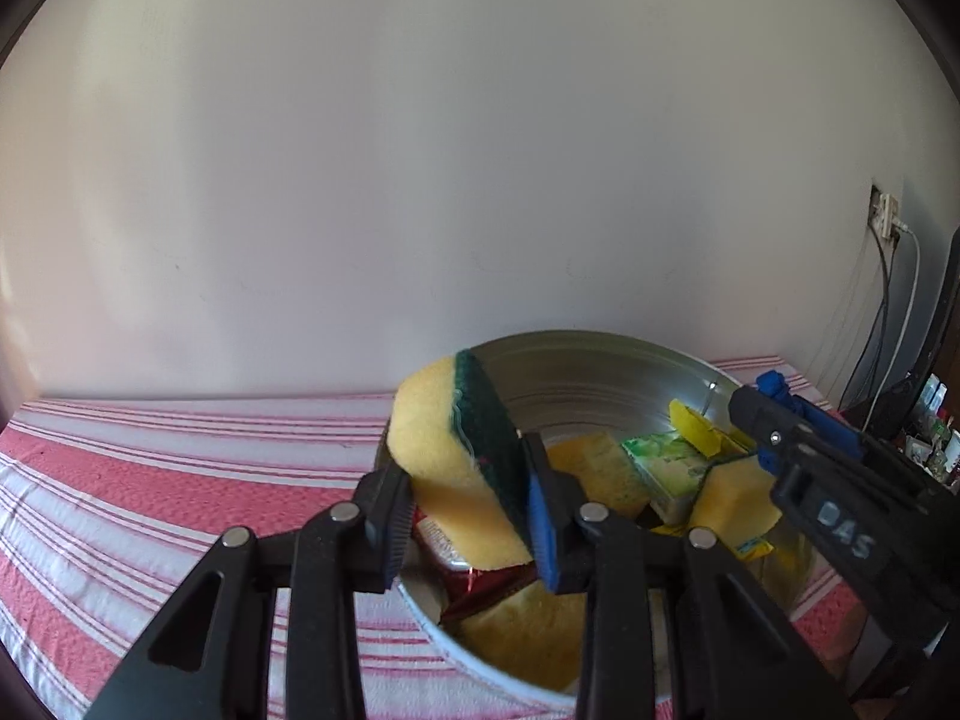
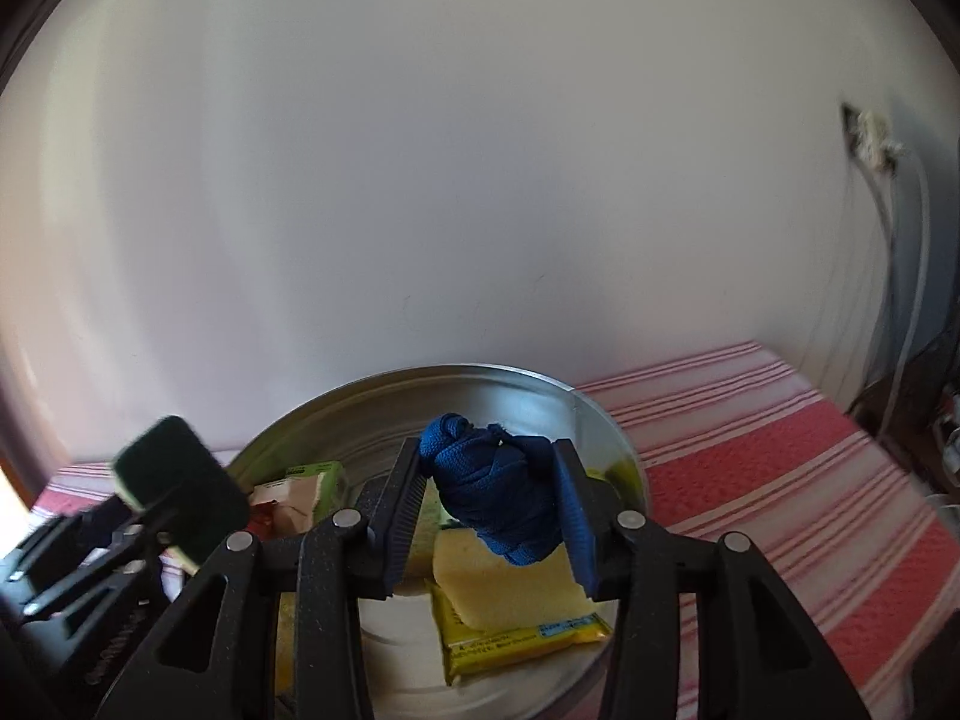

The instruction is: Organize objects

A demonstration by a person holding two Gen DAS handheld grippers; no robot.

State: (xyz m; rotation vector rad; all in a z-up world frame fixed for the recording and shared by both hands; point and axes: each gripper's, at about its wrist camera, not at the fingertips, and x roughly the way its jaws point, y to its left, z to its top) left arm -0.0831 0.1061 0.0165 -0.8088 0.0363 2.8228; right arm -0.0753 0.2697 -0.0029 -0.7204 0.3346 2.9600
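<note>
Over a striped cloth (image 1: pixel 180 468), left hand-held gripper (image 1: pixel 474 510) clamps a sponge (image 1: pixel 444 456), right ("DAS") (image 2: pixel 492 510) pinches blue cloth (image 2: pixel 498 492).

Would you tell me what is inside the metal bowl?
The bowl holds yellow sponges, a yellow packet, a green carton and a red packet. The grippers cover whatever lies beneath.

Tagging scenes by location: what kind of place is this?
Probably a home room, not a lab: a table under a red-and-white striped cloth against a plain wall, a wall socket with trailing cables, and a metal bowl of sponges and packets.
</note>
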